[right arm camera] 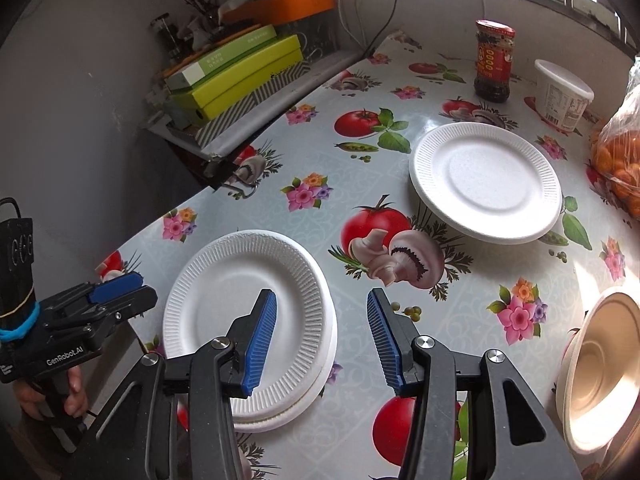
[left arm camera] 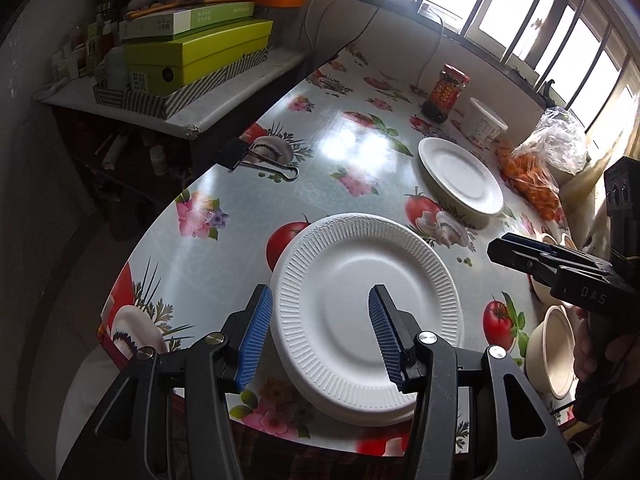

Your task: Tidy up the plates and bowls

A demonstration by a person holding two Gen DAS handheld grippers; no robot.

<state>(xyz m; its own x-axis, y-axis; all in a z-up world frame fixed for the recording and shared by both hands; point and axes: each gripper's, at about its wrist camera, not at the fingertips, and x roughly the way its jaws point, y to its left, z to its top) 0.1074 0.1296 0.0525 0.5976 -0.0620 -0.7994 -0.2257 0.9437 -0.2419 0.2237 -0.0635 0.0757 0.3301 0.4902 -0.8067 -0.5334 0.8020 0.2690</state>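
Note:
A stack of white ribbed foam plates (left arm camera: 360, 300) (right arm camera: 224, 312) sits near the table's front edge. My left gripper (left arm camera: 320, 290) hovers over it, jaws open, nothing pinched; it also shows at the left edge of the right wrist view as the left gripper (right arm camera: 116, 284). My right gripper (right arm camera: 321, 294) hangs open over the stack's right rim and bare tablecloth, holding nothing; its fingertips (left arm camera: 500, 246) enter the left wrist view from the right. A single white plate (left arm camera: 460, 176) (right arm camera: 484, 180) lies further back. Nested cream bowls (left arm camera: 552, 344) (right arm camera: 600, 368) sit at the right.
On the flowered tablecloth (right arm camera: 320, 152) at the back stand a chilli sauce jar (right arm camera: 494, 60), a white tub (right arm camera: 562, 96) and a bag of oranges (right arm camera: 618, 164). A binder clip (left arm camera: 260, 160) lies at the left edge. A side shelf holds green boxes (left arm camera: 196, 56).

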